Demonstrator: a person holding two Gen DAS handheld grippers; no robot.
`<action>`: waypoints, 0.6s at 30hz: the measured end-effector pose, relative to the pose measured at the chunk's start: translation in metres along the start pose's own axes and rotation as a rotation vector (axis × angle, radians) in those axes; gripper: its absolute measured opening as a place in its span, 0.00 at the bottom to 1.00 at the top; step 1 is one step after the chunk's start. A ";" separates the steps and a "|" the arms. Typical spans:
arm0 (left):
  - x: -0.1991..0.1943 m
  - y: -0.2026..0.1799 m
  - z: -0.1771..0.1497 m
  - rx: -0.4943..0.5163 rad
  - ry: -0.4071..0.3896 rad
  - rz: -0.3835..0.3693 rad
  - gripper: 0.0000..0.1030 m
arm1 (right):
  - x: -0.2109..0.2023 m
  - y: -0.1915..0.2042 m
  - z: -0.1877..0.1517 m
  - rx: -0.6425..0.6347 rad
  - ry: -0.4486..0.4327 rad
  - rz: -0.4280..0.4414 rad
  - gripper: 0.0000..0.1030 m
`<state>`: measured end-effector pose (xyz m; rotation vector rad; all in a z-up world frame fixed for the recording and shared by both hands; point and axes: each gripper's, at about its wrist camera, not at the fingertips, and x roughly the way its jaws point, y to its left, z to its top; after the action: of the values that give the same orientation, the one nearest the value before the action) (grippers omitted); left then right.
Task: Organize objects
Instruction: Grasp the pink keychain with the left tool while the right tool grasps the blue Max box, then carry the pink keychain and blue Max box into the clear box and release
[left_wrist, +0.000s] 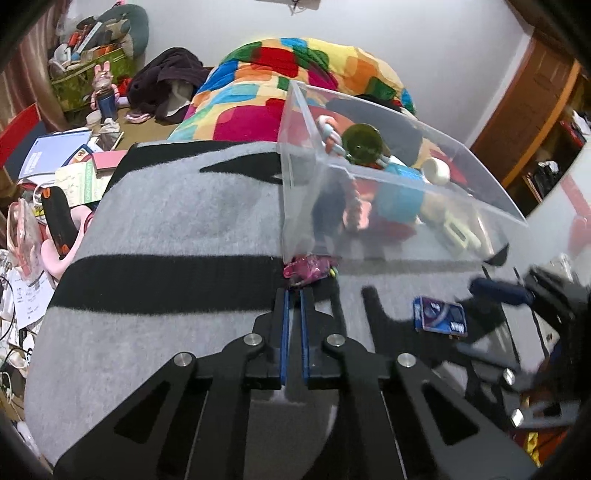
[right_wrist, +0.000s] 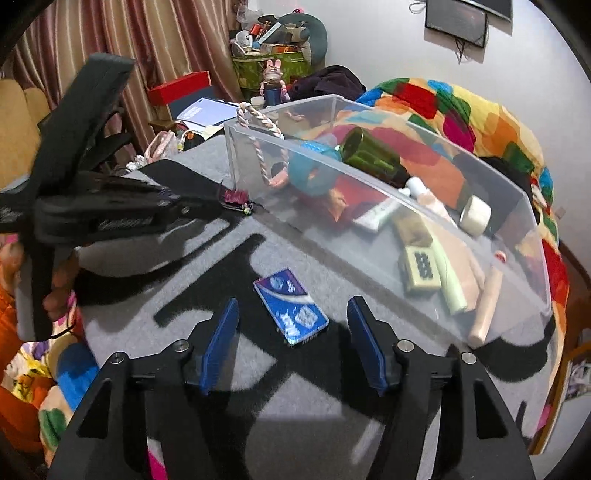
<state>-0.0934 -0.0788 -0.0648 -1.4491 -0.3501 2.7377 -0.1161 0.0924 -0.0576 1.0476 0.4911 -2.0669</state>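
A clear plastic bin (left_wrist: 461, 201) (right_wrist: 424, 221) stands on a grey and black blanket (left_wrist: 166, 229) and holds a rope toy (right_wrist: 258, 122), a green cup (right_wrist: 369, 155), tubes and other small items. A small pink wrapped item (left_wrist: 308, 268) (right_wrist: 234, 197) lies at the bin's near corner. My left gripper (left_wrist: 294, 295) is nearly shut with its tips just short of that item, nothing visibly between them. A blue packet (right_wrist: 291, 310) (left_wrist: 439, 317) lies flat on the blanket. My right gripper (right_wrist: 293, 314) is open with the packet between its fingers.
A colourful quilt (left_wrist: 288, 74) is heaped behind the bin. Books and papers (left_wrist: 62, 155), a dark cloth pile (left_wrist: 166, 81) and a green box of clutter (right_wrist: 273, 62) lie beyond the blanket. A wooden door (left_wrist: 524, 110) is at the right.
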 end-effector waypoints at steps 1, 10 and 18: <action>-0.002 -0.001 -0.002 0.008 -0.001 -0.005 0.04 | 0.004 0.000 0.002 -0.005 0.006 -0.012 0.56; -0.006 -0.016 0.004 0.114 -0.023 0.049 0.28 | 0.016 0.006 0.005 -0.010 0.025 0.029 0.30; 0.020 -0.023 0.019 0.108 0.026 0.092 0.41 | 0.008 0.007 -0.004 0.014 -0.001 0.030 0.24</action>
<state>-0.1217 -0.0575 -0.0657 -1.5083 -0.1362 2.7565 -0.1119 0.0870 -0.0659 1.0558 0.4580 -2.0473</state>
